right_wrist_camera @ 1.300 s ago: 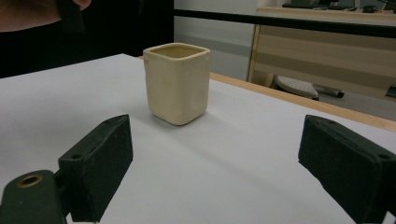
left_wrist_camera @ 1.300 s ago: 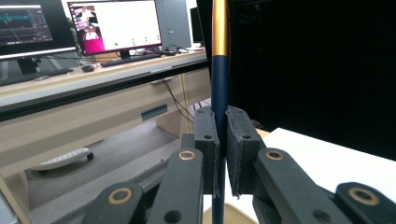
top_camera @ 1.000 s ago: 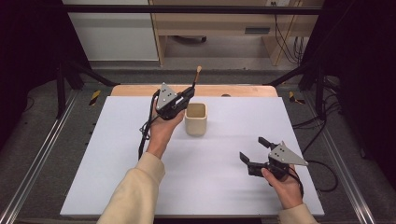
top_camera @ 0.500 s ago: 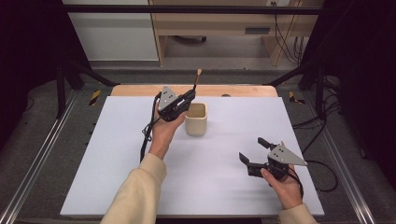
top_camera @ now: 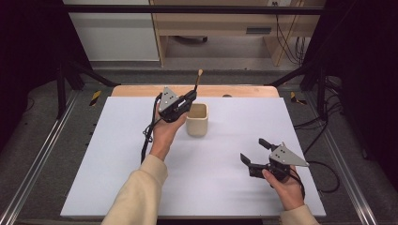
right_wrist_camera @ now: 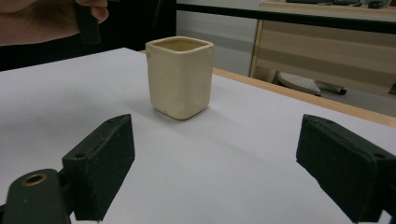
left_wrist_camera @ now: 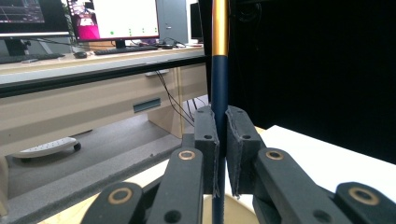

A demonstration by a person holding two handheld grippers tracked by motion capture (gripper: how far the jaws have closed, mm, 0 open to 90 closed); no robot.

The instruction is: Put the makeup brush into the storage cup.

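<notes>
Left gripper (left_wrist_camera: 220, 154): jaws clamped narrow on a brush (left_wrist_camera: 219, 93), pads (left_wrist_camera: 205, 140) pressing its dark blue handle from both sides, the shaft standing upright between them. Above the jaws the handle runs into a smooth gold ferrule; from the high view the pale tip (top_camera: 200, 72) rises beyond the jaws. Judged light, stiff and slender, with a lacquered, likely slippery handle; the blue shaft, where it is gripped, seems the right place to hold it, clear of the ferrule and soft tip. Just below and beside the jaws sits a cream cup (top_camera: 197, 119), square with rounded corners, matte, open-topped, probably ceramic, so brittle and stable. Right gripper (right_wrist_camera: 215, 172): jaws wide apart, nothing between them, cup (right_wrist_camera: 180, 77) well ahead on the smooth white table (top_camera: 225, 187).
</notes>
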